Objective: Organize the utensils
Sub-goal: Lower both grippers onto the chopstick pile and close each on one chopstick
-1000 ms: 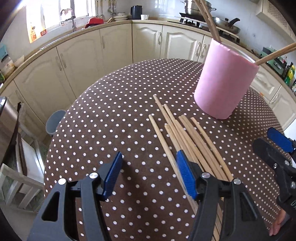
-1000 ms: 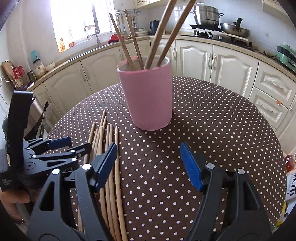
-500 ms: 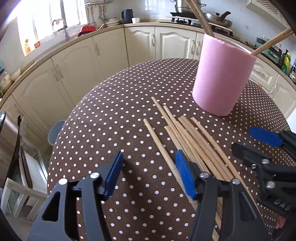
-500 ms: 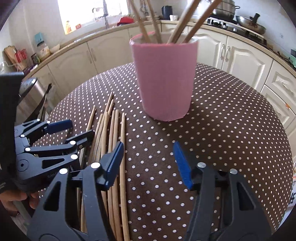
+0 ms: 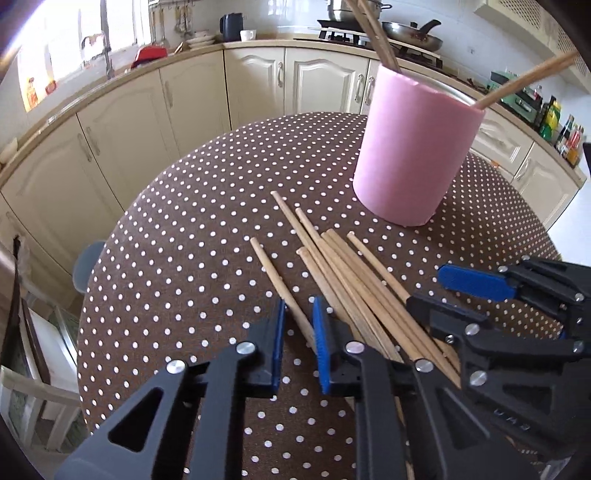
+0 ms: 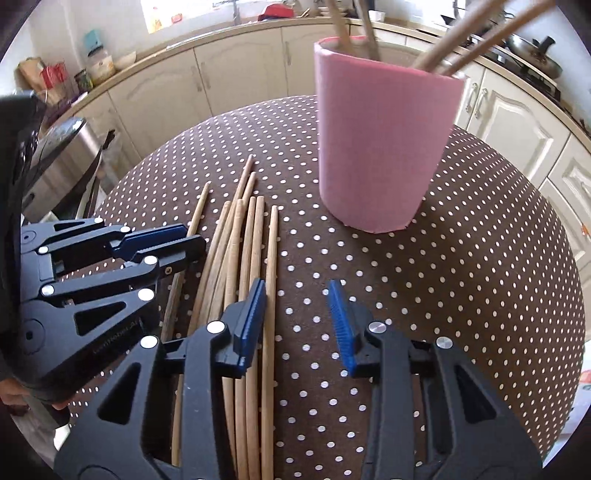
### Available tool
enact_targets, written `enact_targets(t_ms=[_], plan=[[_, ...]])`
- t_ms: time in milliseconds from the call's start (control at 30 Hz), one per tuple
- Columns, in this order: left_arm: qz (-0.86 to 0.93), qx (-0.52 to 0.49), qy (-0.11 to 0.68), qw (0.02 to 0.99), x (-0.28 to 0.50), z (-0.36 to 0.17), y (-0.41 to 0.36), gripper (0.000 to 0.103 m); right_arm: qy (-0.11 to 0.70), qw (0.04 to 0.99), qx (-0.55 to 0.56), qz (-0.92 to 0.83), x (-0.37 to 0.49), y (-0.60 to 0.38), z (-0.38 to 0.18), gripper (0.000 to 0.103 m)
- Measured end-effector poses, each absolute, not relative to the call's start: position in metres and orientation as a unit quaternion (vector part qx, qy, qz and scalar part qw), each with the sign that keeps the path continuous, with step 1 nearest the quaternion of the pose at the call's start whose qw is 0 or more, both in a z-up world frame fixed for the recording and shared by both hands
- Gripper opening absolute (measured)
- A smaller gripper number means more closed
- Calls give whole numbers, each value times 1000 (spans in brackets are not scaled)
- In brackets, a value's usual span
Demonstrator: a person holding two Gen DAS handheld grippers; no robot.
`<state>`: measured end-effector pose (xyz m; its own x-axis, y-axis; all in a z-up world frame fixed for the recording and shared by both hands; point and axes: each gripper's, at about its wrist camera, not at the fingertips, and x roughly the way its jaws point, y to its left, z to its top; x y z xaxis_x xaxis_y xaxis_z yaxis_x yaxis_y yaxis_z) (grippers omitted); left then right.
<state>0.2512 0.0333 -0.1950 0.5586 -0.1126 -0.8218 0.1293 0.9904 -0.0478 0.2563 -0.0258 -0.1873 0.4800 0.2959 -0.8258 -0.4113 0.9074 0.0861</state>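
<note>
Several wooden chopsticks [image 5: 354, 273] lie side by side on the brown polka-dot tablecloth; they also show in the right wrist view [image 6: 243, 236]. A pink cup [image 5: 413, 147] holding several chopsticks stands behind them and shows in the right wrist view [image 6: 380, 144]. My left gripper [image 5: 298, 332] is low over the table with its jaws narrowed around the leftmost chopstick [image 5: 277, 280]; I cannot tell if the pads touch it. My right gripper [image 6: 297, 317] is open, its left finger over the rightmost chopstick [image 6: 272, 258].
The round table [image 5: 184, 221] drops off at its left and far edges. Cream kitchen cabinets [image 5: 184, 96] curve behind it. A steel bin [image 6: 62, 162] stands left of the table. A stove with pans [image 5: 388, 26] is at the back.
My left gripper has narrowed its jaws around the leftmost chopstick and moved forward. My right gripper has moved lower and closer to the chopsticks, its jaws somewhat narrower.
</note>
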Motion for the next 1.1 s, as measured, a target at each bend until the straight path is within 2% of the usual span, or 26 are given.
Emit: enact_targets(t_ms=[133, 267, 400, 633, 1100], plan=[[-67, -4, 473, 878, 254, -196, 37, 13, 478, 851, -84, 203, 264, -11, -190, 31], [-63, -14, 478, 876, 257, -196, 42, 11, 486, 845, -90, 205, 277, 0, -188, 8], [-63, -21, 479, 875, 259, -195, 46, 6, 490, 841, -92, 211, 282, 5, -185, 6], [-69, -22, 470, 880, 251, -186, 44, 6, 485, 844, -71, 217, 272, -4, -182, 6], [-110, -33, 371, 921, 214, -93, 39, 6, 389, 884, 5, 259, 236, -42, -107, 6]])
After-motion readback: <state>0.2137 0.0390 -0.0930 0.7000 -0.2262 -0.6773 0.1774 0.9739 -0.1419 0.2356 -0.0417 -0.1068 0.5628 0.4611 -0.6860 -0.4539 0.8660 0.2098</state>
